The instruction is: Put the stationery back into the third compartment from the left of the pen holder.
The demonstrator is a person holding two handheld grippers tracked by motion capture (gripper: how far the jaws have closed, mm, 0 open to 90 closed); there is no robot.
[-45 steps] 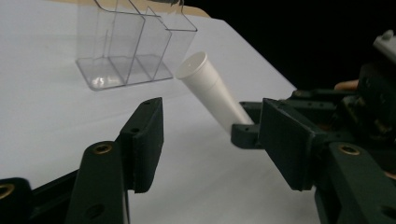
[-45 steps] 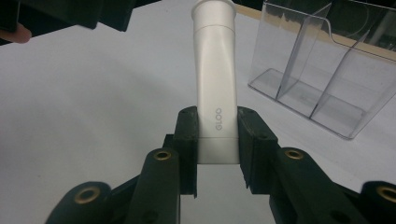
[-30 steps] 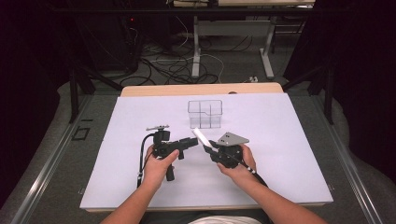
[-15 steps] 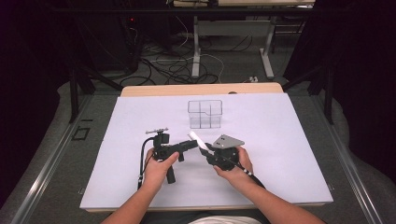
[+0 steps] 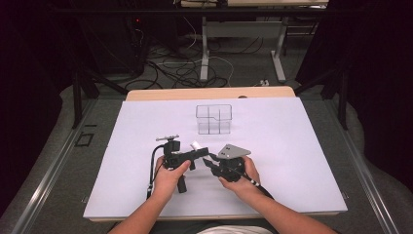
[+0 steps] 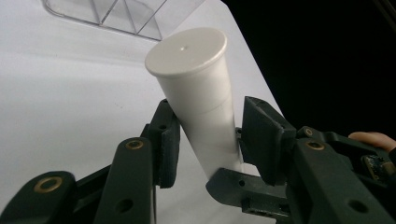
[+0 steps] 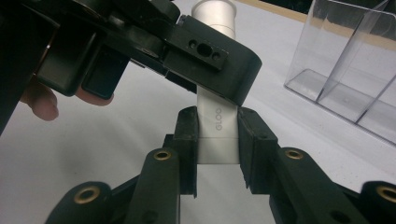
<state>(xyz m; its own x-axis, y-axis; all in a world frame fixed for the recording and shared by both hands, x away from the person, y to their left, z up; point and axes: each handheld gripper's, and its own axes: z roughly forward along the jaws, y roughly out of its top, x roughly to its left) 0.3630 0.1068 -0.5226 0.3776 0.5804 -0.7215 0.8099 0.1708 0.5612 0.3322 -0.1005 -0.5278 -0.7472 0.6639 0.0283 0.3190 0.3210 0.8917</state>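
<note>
A white capped tube [image 5: 196,145] is held above the white table cover [image 5: 292,146] between both grippers. My right gripper [image 7: 218,149] is shut on the tube's flat printed end [image 7: 217,130]. My left gripper [image 6: 210,135] has just been closing its jaws on the tube's round body [image 6: 196,79] below the cap, and both pads touch it. In the high view the left gripper [image 5: 204,152] and the right gripper [image 5: 212,161] meet tip to tip near the table's middle. In the right gripper view a left jaw crosses in front of the tube.
A clear plastic box with dividers [image 5: 213,118] stands on the cover just beyond the grippers, also seen as the clear box [image 7: 345,70] and its rim [image 6: 116,18]. The table's wooden back edge [image 5: 209,92] lies behind it. Cables cover the floor beyond.
The left jaws have closed onto the tube, and less of the white tube shows between the grippers. Both hands have stayed nearly in place.
</note>
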